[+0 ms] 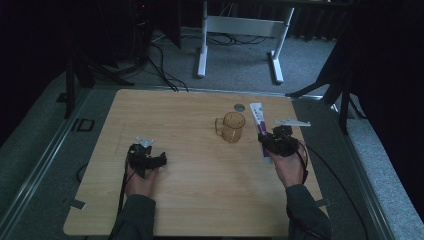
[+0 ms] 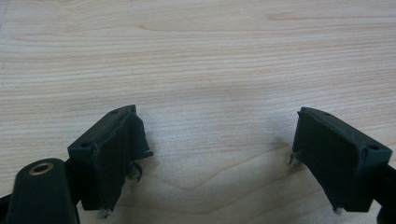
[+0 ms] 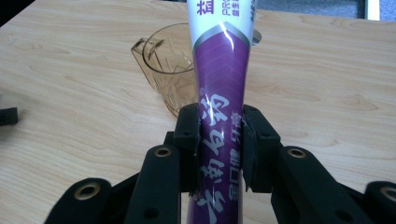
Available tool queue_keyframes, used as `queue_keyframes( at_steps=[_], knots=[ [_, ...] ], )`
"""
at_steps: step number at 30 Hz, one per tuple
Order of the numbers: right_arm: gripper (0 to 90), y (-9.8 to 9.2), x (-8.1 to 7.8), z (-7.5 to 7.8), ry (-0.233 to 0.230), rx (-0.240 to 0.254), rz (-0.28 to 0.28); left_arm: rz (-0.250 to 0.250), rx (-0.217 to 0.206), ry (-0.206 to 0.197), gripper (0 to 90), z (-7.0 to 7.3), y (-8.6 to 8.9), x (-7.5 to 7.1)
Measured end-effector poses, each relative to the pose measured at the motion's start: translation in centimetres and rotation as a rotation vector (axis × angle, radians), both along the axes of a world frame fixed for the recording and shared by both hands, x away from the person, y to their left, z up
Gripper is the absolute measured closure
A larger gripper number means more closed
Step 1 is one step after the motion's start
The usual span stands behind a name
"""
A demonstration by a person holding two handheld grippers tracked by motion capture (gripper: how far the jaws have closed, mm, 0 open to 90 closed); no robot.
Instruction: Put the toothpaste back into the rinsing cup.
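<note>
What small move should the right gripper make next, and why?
Probably lift the toothpaste tube and carry it toward the amber cup. The right gripper is already clamped on the tube's middle, the cup stands upright just beside it, and the left gripper sits open on bare table.

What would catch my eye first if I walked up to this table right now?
The purple-and-white tube, clamped in the right hand-held gripper at the table's right side. Next, the amber glass mug standing just left of it. The left hand-held gripper rests open on bare wood.
</note>
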State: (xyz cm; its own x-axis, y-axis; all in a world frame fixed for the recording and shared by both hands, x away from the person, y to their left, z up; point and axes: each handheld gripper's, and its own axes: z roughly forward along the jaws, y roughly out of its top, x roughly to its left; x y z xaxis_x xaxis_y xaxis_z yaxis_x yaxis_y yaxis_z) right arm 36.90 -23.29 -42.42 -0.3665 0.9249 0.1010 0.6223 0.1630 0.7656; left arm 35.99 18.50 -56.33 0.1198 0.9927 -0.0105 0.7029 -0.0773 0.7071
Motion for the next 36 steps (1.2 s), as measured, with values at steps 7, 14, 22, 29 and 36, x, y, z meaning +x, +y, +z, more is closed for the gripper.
queue_keyframes(
  at_steps=[7,14,22,29,36],
  knots=[
    [71.2,0.5,0.4,0.3,-0.014,0.008,0.002,-0.002,0.003,0.002,14.6,0.0,0.0,0.0],
    [71.2,0.7,0.7,0.6,-0.022,0.016,0.003,0.000,0.000,-0.001,14.6,0.0,0.0,0.0],
    [71.2,1.1,1.1,1.0,-0.033,0.012,0.006,0.000,0.000,0.000,14.7,0.0,0.0,0.0],
    [71.2,1.3,1.6,1.2,-0.038,0.020,0.008,-0.001,0.002,0.000,14.6,0.0,0.0,0.0],
    [71.2,1.1,2.1,1.4,-0.043,0.042,0.001,0.000,0.001,-0.001,14.6,0.0,0.0,0.0]
  ],
)
